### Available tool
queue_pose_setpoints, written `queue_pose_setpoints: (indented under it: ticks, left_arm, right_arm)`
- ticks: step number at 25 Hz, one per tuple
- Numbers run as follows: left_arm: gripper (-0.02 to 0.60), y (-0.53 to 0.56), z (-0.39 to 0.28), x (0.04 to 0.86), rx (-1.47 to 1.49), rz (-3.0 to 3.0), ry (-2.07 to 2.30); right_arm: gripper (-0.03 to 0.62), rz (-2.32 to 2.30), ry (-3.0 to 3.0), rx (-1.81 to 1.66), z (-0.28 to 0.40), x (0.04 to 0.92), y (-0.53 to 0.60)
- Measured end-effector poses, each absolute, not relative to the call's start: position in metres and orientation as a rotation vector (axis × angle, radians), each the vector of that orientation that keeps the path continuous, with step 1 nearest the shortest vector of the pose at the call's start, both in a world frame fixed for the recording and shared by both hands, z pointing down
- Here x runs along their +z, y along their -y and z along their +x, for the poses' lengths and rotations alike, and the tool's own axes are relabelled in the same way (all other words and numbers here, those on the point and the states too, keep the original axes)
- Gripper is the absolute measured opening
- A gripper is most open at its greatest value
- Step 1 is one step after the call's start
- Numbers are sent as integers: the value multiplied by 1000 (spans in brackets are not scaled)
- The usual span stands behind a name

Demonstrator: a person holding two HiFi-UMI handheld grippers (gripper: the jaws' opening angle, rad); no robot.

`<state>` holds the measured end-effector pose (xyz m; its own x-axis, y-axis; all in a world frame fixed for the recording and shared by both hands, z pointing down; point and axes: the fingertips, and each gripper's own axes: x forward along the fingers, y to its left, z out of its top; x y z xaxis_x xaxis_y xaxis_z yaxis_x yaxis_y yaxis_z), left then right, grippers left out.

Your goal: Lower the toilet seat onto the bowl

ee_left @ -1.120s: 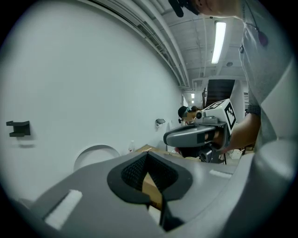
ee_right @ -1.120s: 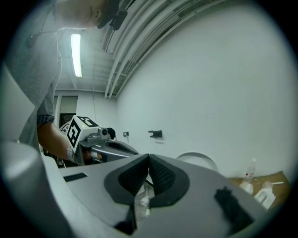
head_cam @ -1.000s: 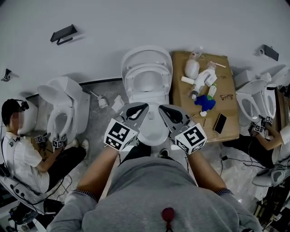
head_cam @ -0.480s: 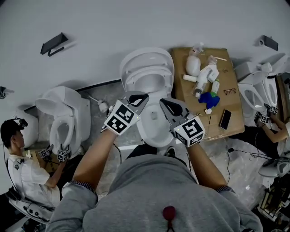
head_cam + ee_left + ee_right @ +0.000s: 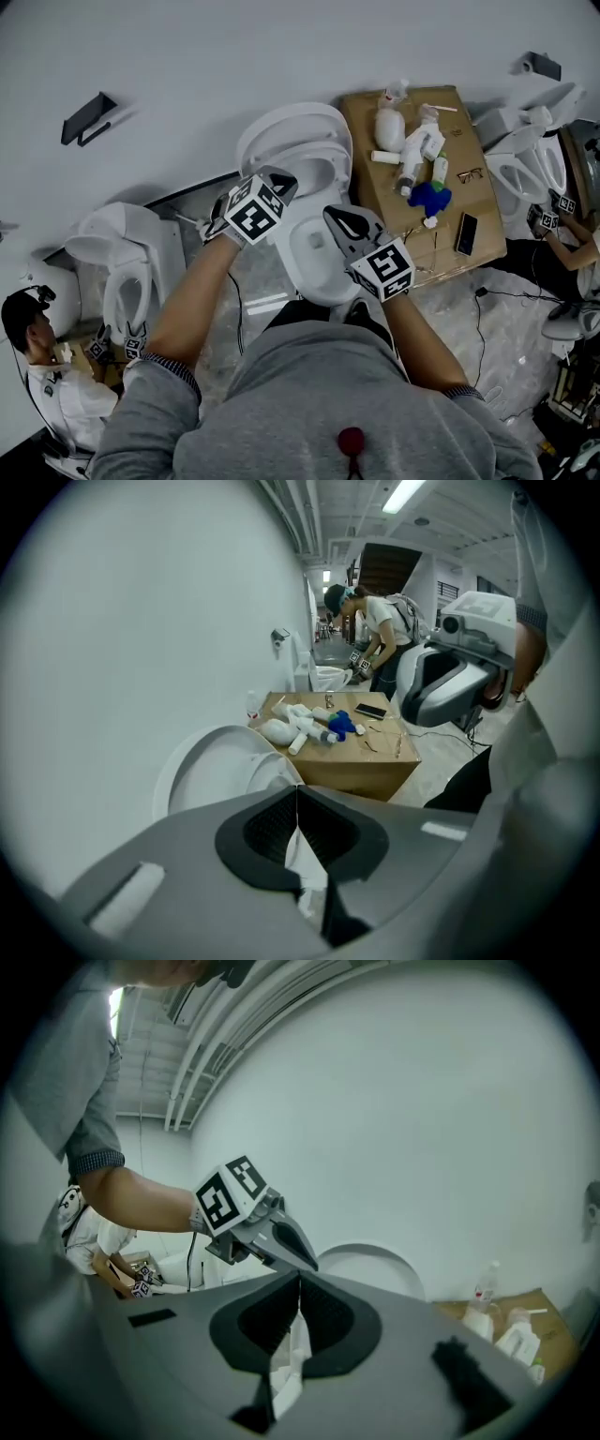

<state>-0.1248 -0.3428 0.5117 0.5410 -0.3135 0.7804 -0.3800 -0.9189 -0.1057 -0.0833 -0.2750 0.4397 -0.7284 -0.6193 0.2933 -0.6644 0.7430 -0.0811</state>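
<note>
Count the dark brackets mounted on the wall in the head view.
2: left bracket at upper left, right bracket at upper right; others may lie outside the frame.

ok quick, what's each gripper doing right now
left gripper: closed, holding nothing
right gripper: closed, holding nothing

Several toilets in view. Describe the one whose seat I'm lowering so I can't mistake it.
In the head view, find the brown cardboard box against the white wall. The toilet stands at its left side, seat raised against the lid. Unlike the toilets farther out, it has the left claw and right claw over it.
</note>
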Motion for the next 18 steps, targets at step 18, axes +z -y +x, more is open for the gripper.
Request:
queue_pose_setpoints:
  ticks: [18]
  left_arm:
    - [122,427,-123,570,1556,2660,548]
  right_arm:
    - [14,1058,2604,342,-93,471,274]
